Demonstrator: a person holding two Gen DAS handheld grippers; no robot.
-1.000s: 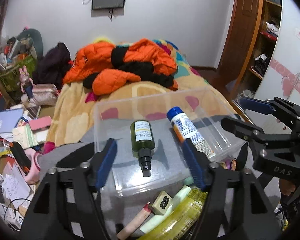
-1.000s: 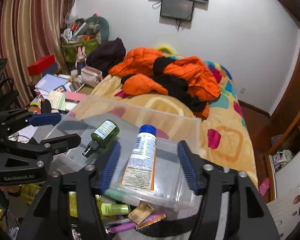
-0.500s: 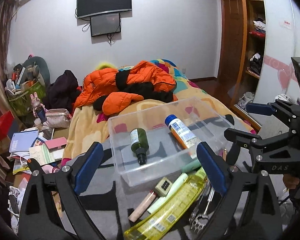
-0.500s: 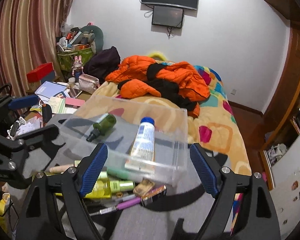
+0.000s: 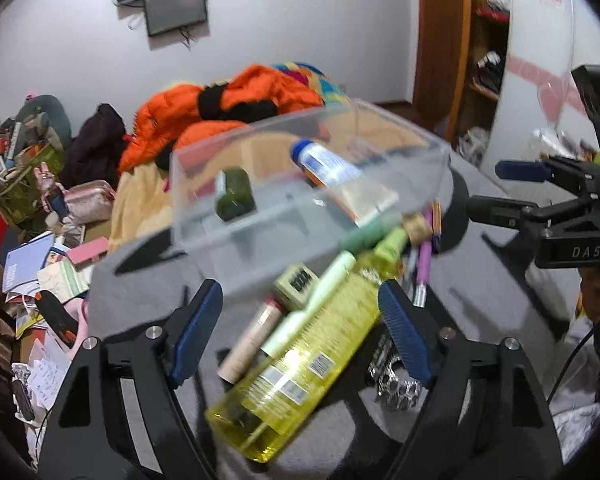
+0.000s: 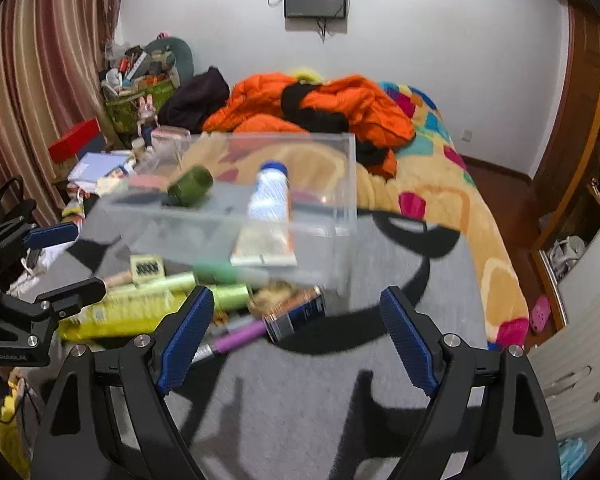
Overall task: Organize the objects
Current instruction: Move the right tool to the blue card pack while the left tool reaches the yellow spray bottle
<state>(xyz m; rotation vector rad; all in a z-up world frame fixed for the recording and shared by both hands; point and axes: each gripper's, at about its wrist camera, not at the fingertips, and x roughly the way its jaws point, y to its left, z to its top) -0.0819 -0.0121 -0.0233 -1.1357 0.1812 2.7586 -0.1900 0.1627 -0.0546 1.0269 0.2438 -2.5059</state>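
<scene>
So both grippers have swung back down toward the loose pile. Half a second ago they were pulled back and high with the whole room in view; now the left gripper (image 5: 300,328) sits low over the clutter, and its fingers are spread wide with nothing between them except the view of the big yellow bottle (image 5: 300,364) lying on the grey blanket (image 5: 480,300). The right gripper (image 6: 296,332) is also wide open and empty, hovering over bare blanket just short of the pile.

The clear plastic bin (image 5: 380,120) already has two things in it: the dark green spray bottle (image 5: 234,196) and the blue-capped tube (image 5: 340,184), both lying on their sides. Those haven't moved between the frames, so I'd call them done.

What's left sits outside the bin, right against its near wall: the yellow bottle, a pale green tube (image 5: 316,300) lying along it, a tan stick-shaped thing (image 5: 248,344), a little cream block with dark dots (image 5: 298,282), a purple pen (image 6: 236,338) and a small dark blue box (image 6: 296,312). Both views are motion-blurred, so I could be off about a couple of the smaller bits.

My read: the left one is lining up on the yellow bottle as the next pick. It's lying diagonally under the tube, so grabbing it may drag the neighbours along.
</scene>
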